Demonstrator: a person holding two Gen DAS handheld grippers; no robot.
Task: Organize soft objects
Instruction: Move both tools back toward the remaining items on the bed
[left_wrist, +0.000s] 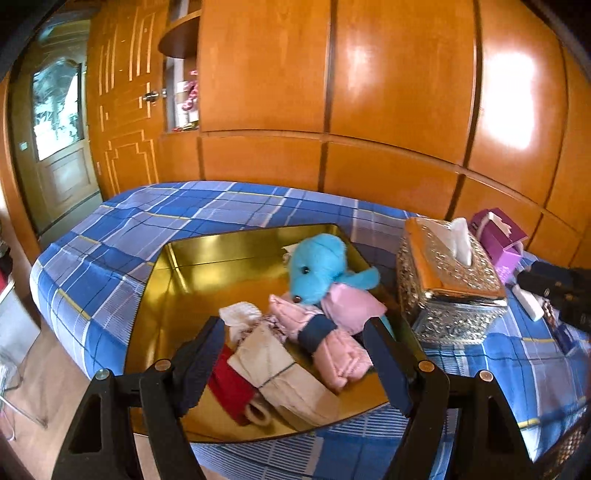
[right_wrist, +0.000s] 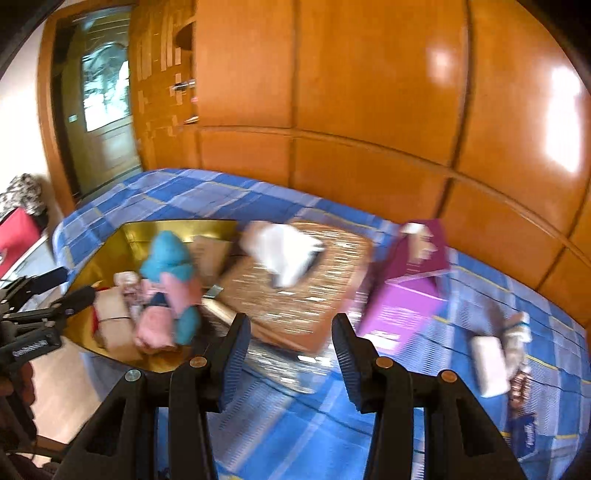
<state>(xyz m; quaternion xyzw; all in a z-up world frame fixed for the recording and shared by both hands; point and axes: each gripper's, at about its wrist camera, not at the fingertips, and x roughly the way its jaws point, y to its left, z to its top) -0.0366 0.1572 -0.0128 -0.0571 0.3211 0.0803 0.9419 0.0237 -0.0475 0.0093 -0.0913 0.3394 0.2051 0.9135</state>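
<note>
Gold metal lines the shallow tray (left_wrist: 192, 266) that fills the middle of the left wrist view, sitting on a bed covered with a blue checked sheet (left_wrist: 110, 229). Inside the tray lie the soft things: a blue plush toy (left_wrist: 317, 266) leaning at the far right side, pink folded cloth (left_wrist: 332, 332) with a dark band around it just below the toy, a beige folded cloth (left_wrist: 280, 373), a red piece (left_wrist: 231, 387) partly under the beige one, and a small white bundle (left_wrist: 240, 314). The left gripper (left_wrist: 295, 354) hangs above the near part of the tray with its fingers wide apart and nothing between them. A silver patterned tissue box (left_wrist: 443, 295) stands just beside the tray on the right, a purple box (left_wrist: 498, 236) behind it. At the right edge a black shape, the right gripper, is cut off.

From the right wrist, the picture is smeared by motion. Here the tissue box (right_wrist: 306, 291) sits in the centre, the purple box (right_wrist: 410, 291) to its right, and the tray (right_wrist: 147, 236) with the blue toy (right_wrist: 166, 258) and pink cloth (right_wrist: 155, 325) is pushed to the left. The right gripper (right_wrist: 290, 354) has its fingers moderately apart, empty, over the sheet (right_wrist: 295, 424) near the tissue box. Only this view shows a white packet (right_wrist: 487, 365) and small items on the sheet at far right, too blurred to name. The left gripper (right_wrist: 62, 291) shows at the left edge.
</note>
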